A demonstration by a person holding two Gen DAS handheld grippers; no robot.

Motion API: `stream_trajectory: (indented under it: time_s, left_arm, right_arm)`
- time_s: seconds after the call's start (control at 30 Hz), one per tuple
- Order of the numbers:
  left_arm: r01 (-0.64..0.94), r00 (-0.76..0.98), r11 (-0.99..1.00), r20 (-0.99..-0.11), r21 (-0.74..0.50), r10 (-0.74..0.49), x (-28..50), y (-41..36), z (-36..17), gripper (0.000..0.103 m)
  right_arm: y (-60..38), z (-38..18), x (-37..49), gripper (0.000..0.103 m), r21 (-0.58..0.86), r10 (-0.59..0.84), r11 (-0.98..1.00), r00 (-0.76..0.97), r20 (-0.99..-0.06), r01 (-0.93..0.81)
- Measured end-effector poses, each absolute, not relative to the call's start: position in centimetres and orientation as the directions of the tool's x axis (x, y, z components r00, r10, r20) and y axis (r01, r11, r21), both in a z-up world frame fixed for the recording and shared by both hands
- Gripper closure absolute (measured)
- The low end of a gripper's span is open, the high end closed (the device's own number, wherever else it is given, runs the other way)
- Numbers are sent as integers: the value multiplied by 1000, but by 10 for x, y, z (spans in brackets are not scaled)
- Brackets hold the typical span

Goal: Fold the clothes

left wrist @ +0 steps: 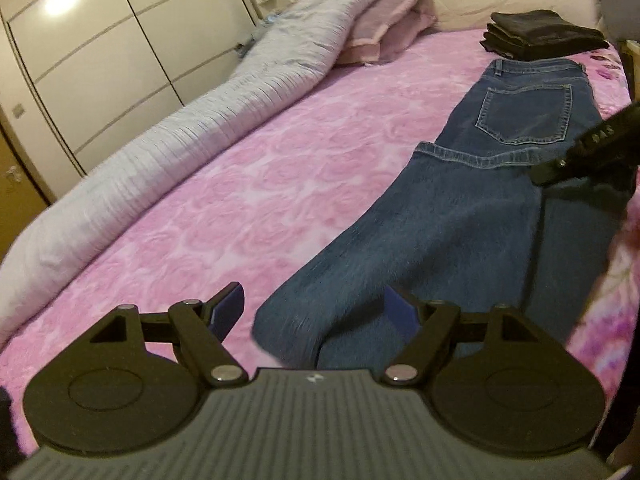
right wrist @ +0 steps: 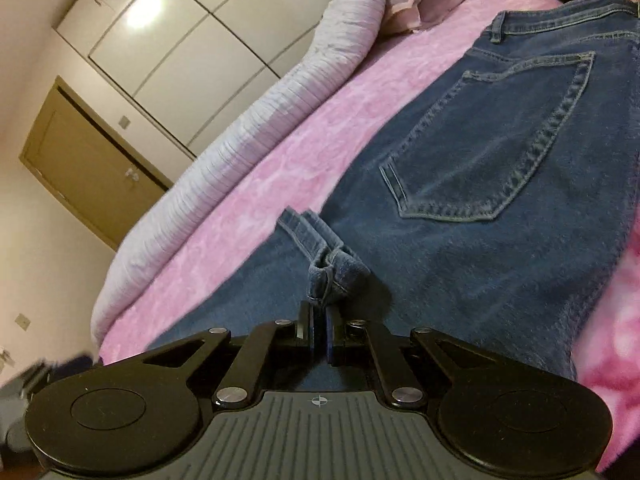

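Note:
A pair of blue jeans [left wrist: 460, 216] lies on the pink bedspread [left wrist: 260, 168], legs folded back so the hem lies below the back pocket [left wrist: 524, 114]. My left gripper [left wrist: 314, 308] is open and empty, just above the fold at the near end. My right gripper [right wrist: 319, 336] is shut on the jeans' hem [right wrist: 328, 268], which bunches in front of its fingertips; the same gripper shows as a black shape [left wrist: 580, 160] at the right of the left wrist view. The back pocket [right wrist: 492, 140] lies just beyond the hem.
A rolled lilac duvet [left wrist: 160, 152] runs along the bed's left side. Pink pillows [left wrist: 384, 28] and a stack of folded dark clothes [left wrist: 544, 34] sit at the head. White wardrobe doors [left wrist: 100, 52] stand beyond the left side.

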State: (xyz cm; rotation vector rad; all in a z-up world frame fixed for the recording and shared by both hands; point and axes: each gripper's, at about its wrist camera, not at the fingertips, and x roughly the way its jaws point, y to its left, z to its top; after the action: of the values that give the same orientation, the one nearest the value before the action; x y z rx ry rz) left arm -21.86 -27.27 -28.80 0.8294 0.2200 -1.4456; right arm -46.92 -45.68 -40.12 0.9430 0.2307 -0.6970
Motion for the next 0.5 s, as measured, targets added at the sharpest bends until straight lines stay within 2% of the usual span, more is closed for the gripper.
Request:
stream_trajectory:
  time_s: [0.23,0.4,0.5]
  left_arm:
    - [942,129,-119,-666,313,-735,-206,-306,-305,27]
    - [967,103,-62,-602,247,-792,-182,-284,-286,29]
    - [982,109,-9,-613,187,-782,-156,-281,-286,32]
  right_arm:
    - [-458,-391,-471,98,650,-393,391,757,-522,651]
    - [-438,-349,-487,93,504,-477,528,729,-491,684]
    - [-426,-331,-474,93,402,-478,653,760,-440,642]
